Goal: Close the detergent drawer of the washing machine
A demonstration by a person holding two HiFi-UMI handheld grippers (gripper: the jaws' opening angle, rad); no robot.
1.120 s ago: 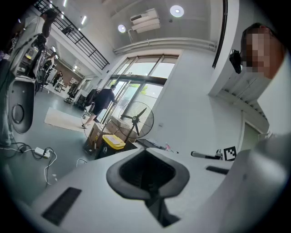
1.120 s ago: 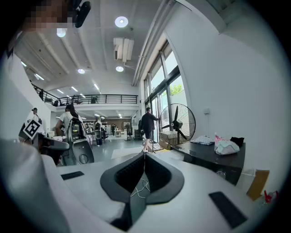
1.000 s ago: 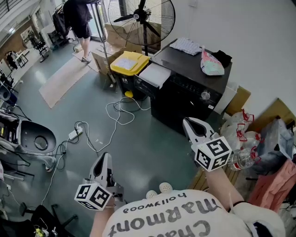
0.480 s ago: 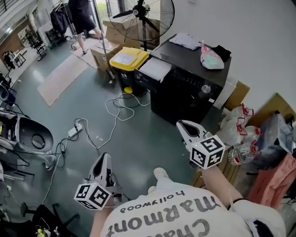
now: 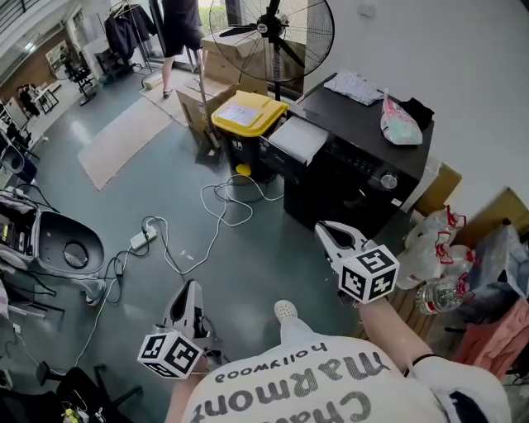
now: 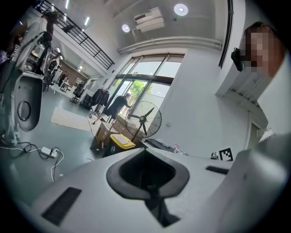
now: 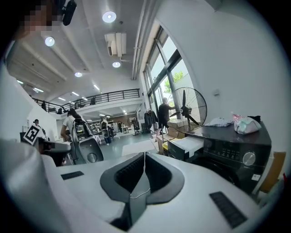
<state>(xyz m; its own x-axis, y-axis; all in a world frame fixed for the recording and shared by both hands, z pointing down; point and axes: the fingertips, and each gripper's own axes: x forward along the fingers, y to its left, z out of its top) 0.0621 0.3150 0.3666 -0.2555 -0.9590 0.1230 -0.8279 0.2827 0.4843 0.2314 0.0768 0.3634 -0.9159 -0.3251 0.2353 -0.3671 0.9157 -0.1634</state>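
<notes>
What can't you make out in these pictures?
Head view: the open detergent drawer, compartments too small.
Right gripper view: the washing machine, panel lettering too small.
Left gripper view: the machine's front, hidden behind the left gripper body.
Head view: the person by the fan, cut by the top edge.

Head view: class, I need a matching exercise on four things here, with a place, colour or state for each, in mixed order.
1 drawer
2 bin
3 bag
4 power strip

A on top of the washing machine
B on the floor
C pulled out
D yellow lid

Pairs: 1-C, 2-D, 3-A, 4-B.
</notes>
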